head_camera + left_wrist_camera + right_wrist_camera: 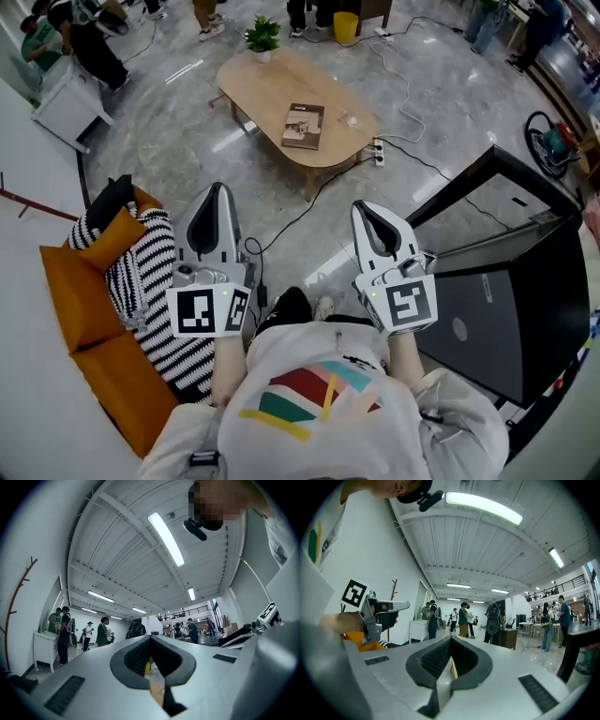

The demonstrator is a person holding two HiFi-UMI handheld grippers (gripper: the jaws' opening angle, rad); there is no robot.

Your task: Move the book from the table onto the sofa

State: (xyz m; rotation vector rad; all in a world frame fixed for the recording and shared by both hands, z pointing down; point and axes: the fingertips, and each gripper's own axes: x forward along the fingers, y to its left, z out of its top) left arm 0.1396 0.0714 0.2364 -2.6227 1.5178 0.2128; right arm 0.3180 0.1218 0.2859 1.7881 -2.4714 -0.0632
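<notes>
A brown book lies flat on the oval wooden coffee table, far ahead of both grippers in the head view. An orange sofa stands at the left, with a striped cushion on its seat. My left gripper is held close to my body beside the sofa, jaws shut and empty. My right gripper is level with it to the right, also shut with nothing in it. In the left gripper view the left gripper has its pads meeting; the right gripper looks the same in its own view.
A small potted plant stands at the table's far end and a small clear object lies beside the book. A cable and power strip run on the floor right of the table. A dark cabinet stands at my right. Several people stand in the background.
</notes>
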